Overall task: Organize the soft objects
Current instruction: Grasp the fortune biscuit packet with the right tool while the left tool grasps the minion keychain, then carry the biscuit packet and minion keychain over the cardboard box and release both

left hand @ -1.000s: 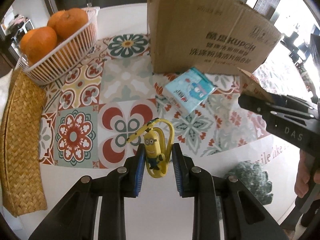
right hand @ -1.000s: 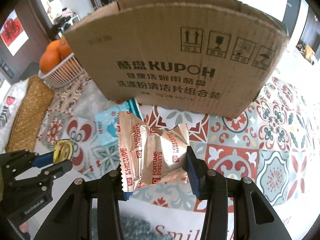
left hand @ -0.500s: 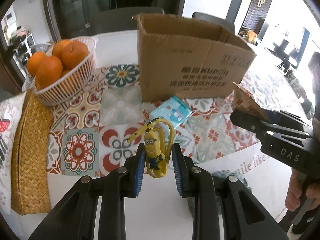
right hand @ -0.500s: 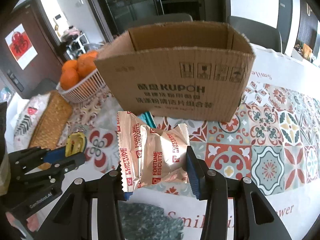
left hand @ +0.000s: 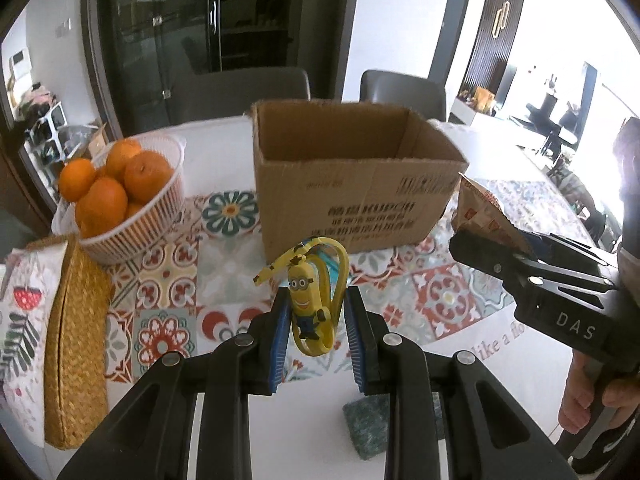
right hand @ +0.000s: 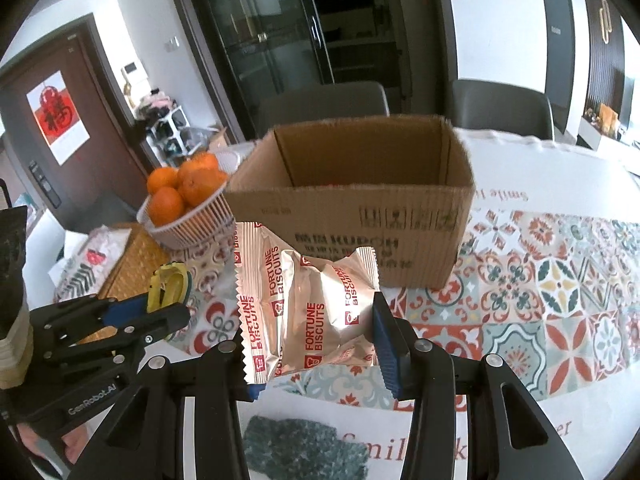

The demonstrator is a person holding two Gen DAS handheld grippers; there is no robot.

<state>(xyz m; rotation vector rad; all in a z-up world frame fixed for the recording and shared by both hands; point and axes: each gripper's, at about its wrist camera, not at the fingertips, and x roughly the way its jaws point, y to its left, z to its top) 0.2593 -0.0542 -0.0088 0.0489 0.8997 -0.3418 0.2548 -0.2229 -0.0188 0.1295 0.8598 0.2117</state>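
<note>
Both hands are loaded and neither load has reached the cardboard box (left hand: 352,184) yet, so the sorting looks to be in its carrying stage. The left tongs (left hand: 316,316) are closed on a yellow minion toy (left hand: 308,304) with a looped strap, held clear above the worktop (left hand: 312,420) and short of the box's near wall. The right tongs (right hand: 316,336) grip a silvery biscuit packet (right hand: 304,312) printed FORTUNE BISCUITS, its crimped left edge covering the left pad, and it too hangs in front of the box rather than over the opening. What is left, by my reckoning, is to bring both items over the rim and let go, and then to deal with what remains on the patterned cloth: a dark green fuzzy object (right hand: 304,452) lies near the front edge below the tongs, and a sliver of a light blue pack (left hand: 330,268) shows behind the toy. Whether the box already holds anything is hard to say; the right wrist view shows only its inner back wall and a faint red trace at the bottom, too small to name. The fuzzy object is cut off by the tongs in both views, so its shape stays unclear. A basket of oranges (left hand: 120,188) and a woven mat (left hand: 76,344) sit to the left, apart from the work.
</note>
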